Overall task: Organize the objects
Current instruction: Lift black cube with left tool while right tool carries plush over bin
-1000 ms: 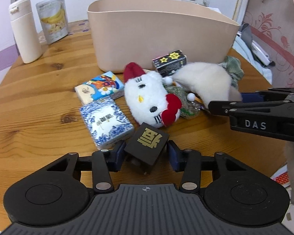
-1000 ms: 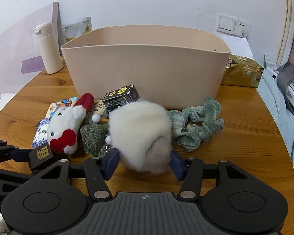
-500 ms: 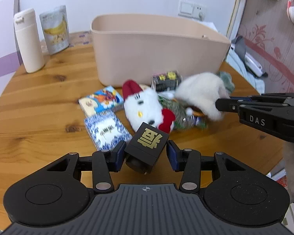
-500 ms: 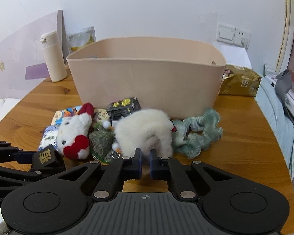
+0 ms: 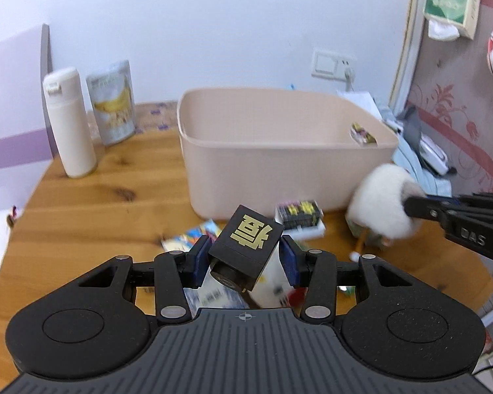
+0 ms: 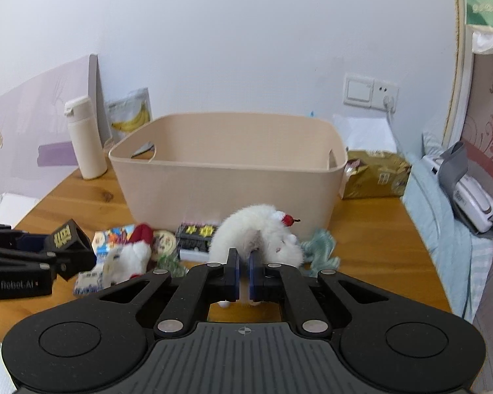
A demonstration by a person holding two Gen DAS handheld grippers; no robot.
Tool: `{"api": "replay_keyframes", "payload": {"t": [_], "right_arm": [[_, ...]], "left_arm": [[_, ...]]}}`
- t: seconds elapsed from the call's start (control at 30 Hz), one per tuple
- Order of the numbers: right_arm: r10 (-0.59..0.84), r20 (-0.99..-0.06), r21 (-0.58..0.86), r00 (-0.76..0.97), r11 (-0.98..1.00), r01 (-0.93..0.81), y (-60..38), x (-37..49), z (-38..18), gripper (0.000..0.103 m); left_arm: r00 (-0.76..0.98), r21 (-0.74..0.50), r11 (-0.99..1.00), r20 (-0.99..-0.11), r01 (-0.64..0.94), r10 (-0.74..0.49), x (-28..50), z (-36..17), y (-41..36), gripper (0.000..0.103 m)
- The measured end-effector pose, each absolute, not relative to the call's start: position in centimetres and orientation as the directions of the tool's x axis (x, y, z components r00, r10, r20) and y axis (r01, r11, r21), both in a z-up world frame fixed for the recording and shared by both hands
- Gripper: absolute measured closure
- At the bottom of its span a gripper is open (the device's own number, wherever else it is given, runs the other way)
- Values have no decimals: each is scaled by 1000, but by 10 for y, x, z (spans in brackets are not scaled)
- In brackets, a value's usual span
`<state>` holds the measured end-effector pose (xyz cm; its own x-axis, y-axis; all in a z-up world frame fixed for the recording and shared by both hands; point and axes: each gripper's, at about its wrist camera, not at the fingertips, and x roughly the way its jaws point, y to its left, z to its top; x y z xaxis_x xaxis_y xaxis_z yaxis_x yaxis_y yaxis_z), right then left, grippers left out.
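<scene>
My left gripper [image 5: 245,261] is shut on a black box with a gold character [image 5: 246,246], lifted above the table in front of the beige bin [image 5: 279,157]. In the right wrist view that black box [image 6: 67,238] hangs at the far left. My right gripper [image 6: 243,274] is shut on a fluffy white plush [image 6: 259,233], raised before the bin [image 6: 226,170]; the same white plush [image 5: 383,203] shows at the right of the left wrist view. On the table below lie a white cat plush with red bow [image 6: 128,257], a black star-printed box [image 6: 197,234] and a green scrunchie [image 6: 320,249].
A white bottle [image 5: 69,121] and a banana snack pouch [image 5: 113,101] stand at the back left of the round wooden table [image 5: 98,203]. A gold packet [image 6: 374,174] lies right of the bin. Small printed packs [image 6: 115,238] lie near the cat plush. A bed edge lies to the right.
The right gripper closed on the white plush and lifted it off the table. The left gripper rose with the black box, and both views tilted up toward the bin.
</scene>
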<state>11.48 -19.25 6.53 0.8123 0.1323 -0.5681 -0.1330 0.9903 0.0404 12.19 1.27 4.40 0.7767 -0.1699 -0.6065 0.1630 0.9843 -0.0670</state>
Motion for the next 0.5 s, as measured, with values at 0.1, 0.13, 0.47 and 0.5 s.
{"api": "replay_keyframes", "payload": {"t": [0.1,0.13,0.47,0.5], "right_arm": [[127,-550,45,825,991,-123,-197,118,75,97],[127,-544,47,830,992,-120,-199,120,78,97],[120,-478,70,870,993,-98,-213,142,115,97],[119,-473,71,873,993,-97,-215,145,117,97]], "left_arm": [[794,-62,986,-586,156,-163,133,54,16,57],[800,-59,986,-578,153,-159,137,59,17,57],[825,-52,985,-540,162,-164,181,84,18,85],[827,-55,984,-536,167,-170,185,86,18,89]]}}
